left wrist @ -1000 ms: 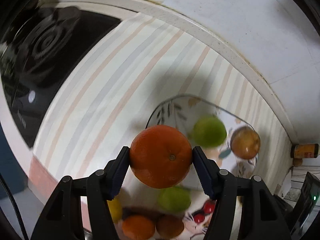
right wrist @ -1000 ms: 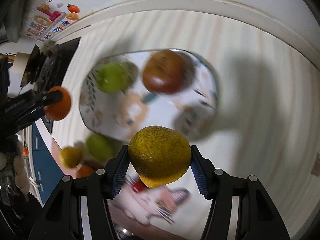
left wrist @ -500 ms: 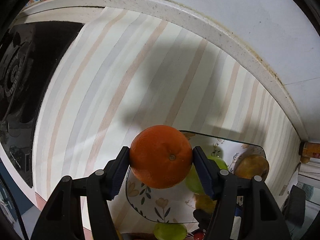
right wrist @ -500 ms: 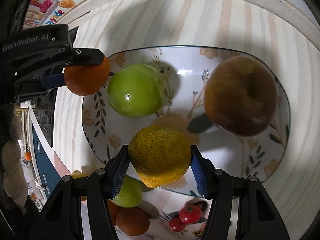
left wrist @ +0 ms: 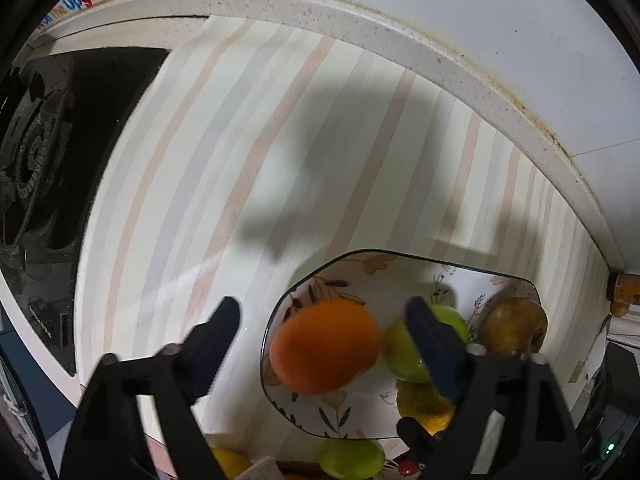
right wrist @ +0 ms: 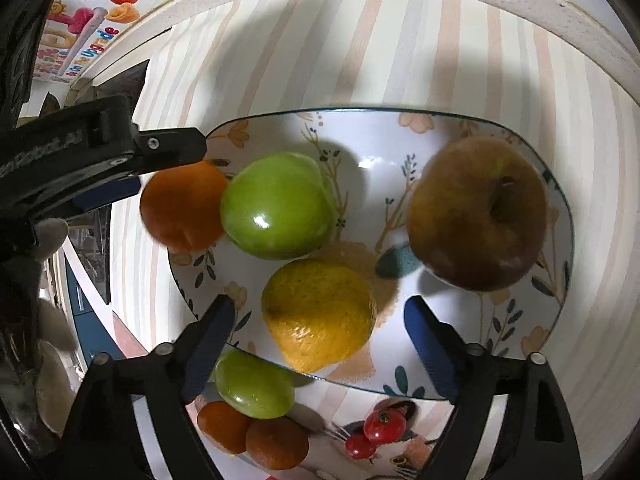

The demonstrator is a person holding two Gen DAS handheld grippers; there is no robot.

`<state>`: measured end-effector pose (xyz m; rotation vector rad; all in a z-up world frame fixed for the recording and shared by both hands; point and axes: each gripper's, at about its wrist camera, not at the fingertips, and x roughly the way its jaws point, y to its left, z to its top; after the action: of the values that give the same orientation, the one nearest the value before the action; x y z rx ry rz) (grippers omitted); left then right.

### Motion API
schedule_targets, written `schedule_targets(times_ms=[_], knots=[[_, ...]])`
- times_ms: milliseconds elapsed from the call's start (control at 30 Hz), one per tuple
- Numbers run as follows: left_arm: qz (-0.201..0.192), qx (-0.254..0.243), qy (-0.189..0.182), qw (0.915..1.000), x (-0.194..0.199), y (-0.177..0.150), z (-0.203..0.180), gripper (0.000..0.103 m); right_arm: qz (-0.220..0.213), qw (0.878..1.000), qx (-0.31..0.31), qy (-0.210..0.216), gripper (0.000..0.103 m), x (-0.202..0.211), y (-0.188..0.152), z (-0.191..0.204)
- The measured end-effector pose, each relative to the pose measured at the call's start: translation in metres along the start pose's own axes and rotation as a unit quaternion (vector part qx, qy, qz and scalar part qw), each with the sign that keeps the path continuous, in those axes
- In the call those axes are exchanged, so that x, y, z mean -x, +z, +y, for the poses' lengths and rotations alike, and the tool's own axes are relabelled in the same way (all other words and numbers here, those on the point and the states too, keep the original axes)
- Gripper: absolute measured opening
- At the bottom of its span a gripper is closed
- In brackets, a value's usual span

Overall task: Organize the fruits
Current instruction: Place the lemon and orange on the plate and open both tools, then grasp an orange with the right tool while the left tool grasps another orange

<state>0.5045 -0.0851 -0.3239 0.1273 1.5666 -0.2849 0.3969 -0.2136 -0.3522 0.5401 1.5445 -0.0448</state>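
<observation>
A floral plate (right wrist: 448, 128) (left wrist: 320, 276) sits on the striped counter. On it lie a green apple (right wrist: 278, 206), a brown-red apple (right wrist: 476, 212), a yellow citrus (right wrist: 318, 316) and an orange (left wrist: 324, 352) (right wrist: 182, 206) at its left edge. My left gripper (left wrist: 324, 340) is open, its fingers wide on both sides of the orange, which looks blurred. My right gripper (right wrist: 318, 332) is open around the yellow citrus, not touching it. The left gripper also shows in the right wrist view (right wrist: 132, 160), above the orange.
Below the plate lie a green fruit (right wrist: 252, 386), two small oranges (right wrist: 256, 436) and cherry tomatoes (right wrist: 376, 432) on a printed mat. A black stove (left wrist: 48, 168) is at the left. A white wall ledge (left wrist: 440, 52) runs behind. A small jar (left wrist: 624, 288) stands far right.
Both grippers have opened. The orange has left the left gripper onto the plate's left edge, and the yellow citrus has left the right gripper onto the plate's front.
</observation>
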Motion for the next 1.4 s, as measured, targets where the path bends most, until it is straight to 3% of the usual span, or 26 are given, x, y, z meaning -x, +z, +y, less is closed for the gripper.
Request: schedule_targets(times_ms=[367, 733, 1233, 1400], knots=[[-0.059, 0.013, 0.022, 0.9979, 0.048, -0.044, 0.013, 0.088, -0.041, 0.997, 0.028, -0.065, 0.09, 0.047, -0.013, -0.008], [-0.123, 0.039, 0.045, 0.9905, 0.093, -0.124, 0.016, 0.088, -0.093, 0.988, 0.072, -0.098, 0.09, 0.098, -0.062, -0.018], [-0.19, 0.059, 0.039, 0.9792, 0.146, -0.219, 0.005, 0.088, -0.163, 0.978, 0.103, -0.075, 0.09, 0.177, -0.138, -0.016], [-0.194, 0.072, 0.045, 0.9773, 0.145, -0.243, 0.014, 0.088, -0.155, 0.981, 0.103, -0.054, 0.09, 0.179, -0.15, -0.019]])
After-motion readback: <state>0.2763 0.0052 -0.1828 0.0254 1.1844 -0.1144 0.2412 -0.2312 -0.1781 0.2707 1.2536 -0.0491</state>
